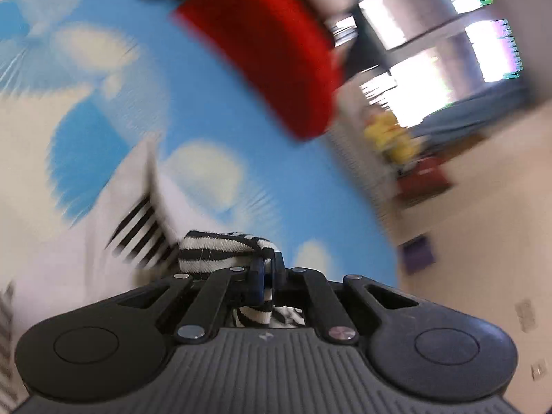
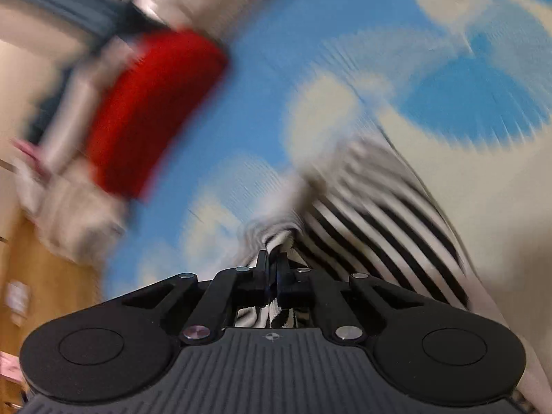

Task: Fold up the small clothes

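Both grippers pinch the striped garment's edge.

Black-and-white striped garment, red cloth

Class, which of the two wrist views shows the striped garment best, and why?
The right wrist view: the striped garment spreads widely from the right gripper, though blurred. The left wrist view shows only a bunched fold at the left gripper.

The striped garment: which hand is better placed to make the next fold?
Neither clearly. The left gripper and the right gripper are both shut on the striped garment, so the fold probably needs both together. Blur hides finer differences.
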Available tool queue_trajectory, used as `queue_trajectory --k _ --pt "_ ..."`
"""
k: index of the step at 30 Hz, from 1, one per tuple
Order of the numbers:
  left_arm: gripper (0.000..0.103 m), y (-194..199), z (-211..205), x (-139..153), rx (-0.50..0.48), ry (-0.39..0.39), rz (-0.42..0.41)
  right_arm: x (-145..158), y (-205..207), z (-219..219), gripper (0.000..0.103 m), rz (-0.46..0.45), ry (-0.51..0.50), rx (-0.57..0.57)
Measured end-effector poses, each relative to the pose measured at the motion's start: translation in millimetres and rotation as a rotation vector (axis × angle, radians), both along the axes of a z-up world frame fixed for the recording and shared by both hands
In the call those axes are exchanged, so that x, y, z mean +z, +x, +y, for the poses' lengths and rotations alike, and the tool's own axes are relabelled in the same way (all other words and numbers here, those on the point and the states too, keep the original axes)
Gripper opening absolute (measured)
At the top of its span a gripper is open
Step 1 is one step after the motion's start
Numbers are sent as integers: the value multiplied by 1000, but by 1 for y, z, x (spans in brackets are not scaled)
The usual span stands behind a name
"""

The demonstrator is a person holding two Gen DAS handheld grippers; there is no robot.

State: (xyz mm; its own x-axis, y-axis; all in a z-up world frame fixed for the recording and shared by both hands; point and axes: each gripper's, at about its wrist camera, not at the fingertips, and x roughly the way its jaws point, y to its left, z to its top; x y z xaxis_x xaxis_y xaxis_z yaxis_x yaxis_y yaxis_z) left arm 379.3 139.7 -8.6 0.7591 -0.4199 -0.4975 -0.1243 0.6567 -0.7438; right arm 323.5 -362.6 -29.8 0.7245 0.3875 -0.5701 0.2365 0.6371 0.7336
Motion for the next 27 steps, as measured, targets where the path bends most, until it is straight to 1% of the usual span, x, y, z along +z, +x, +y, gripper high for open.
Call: queue_trajectory --k 1,2,3,4,5,6,7,8,9,10,11,12,13,14,15,16,17,18,19,20,21,22,23,24,25,26,27 --pt "4 0 1 -2 -6 -4 8 6 -2 -3 3 -28 6 -16" --pt "4 2 2 -10 -10 7 66 6 -1 -5 3 -13 -8 -23" --pt "4 4 4 -23 -11 35 165 1 2 -5 3 58 -53 -14" --pt "4 5 7 -42 0 68 292 -11 6 -3 3 154 -102 6" --pt "4 5 11 -61 12 105 428 -30 10 -1 3 289 -146 41" --pt "5 3 15 -77 30 142 540 -48 12 1 6 404 -166 66" --pt "11 -1 19 -86 58 161 591 -64 10 0 10 505 -178 53" --pt "15 -2 21 -87 77 162 593 -69 6 -2 11 541 -183 14" --pt "17 -1 21 -81 76 171 574 -68 3 -4 11 547 -203 -22" --pt "20 0 18 -71 66 193 528 -61 4 -3 12 521 -234 -30" --pt "25 2 15 -59 62 211 474 -48 5 -2 13 470 -271 -43" --pt "33 1 11 -48 59 227 419 -34 4 -2 21 387 -306 -66" --pt "33 0 6 -38 48 240 364 -19 3 1 31 300 -339 -78" --pt "33 0 1 -33 32 244 325 -9 1 5 35 234 -360 -68" --pt "33 2 -6 -30 14 243 301 -1 2 9 40 173 -363 -34" --pt "33 2 -11 -31 -4 235 297 0 1 14 41 139 -340 16" --pt "33 2 -15 -36 -23 228 310 -3 1 19 42 130 -292 78" --pt "33 3 -18 -43 -39 228 340 -12 3 25 43 151 -228 135" --pt "33 5 -20 -53 -55 248 398 -24 4 30 44 207 -182 171" --pt "32 9 -22 -66 -68 288 476 -39 6 34 44 296 -188 191" --pt "21 8 -22 -77 -74 323 545 -51 9 41 44 381 -234 202" --pt "16 5 -20 -82 -67 323 563 -62 8 44 44 452 -296 208" --pt "17 4 -19 -80 -57 317 553 -69 7 44 43 479 -320 211" --pt "18 5 -20 -74 -61 324 533 -70 7 42 42 472 -298 198" --pt "22 4 -24 -63 -75 344 488 -65 7 42 42 464 -291 181" --pt "25 2 -28 -54 -95 363 432 -58 5 41 42 437 -299 173" --pt "29 2 -33 -45 -120 372 382 -49 -1 40 43 374 -319 165"
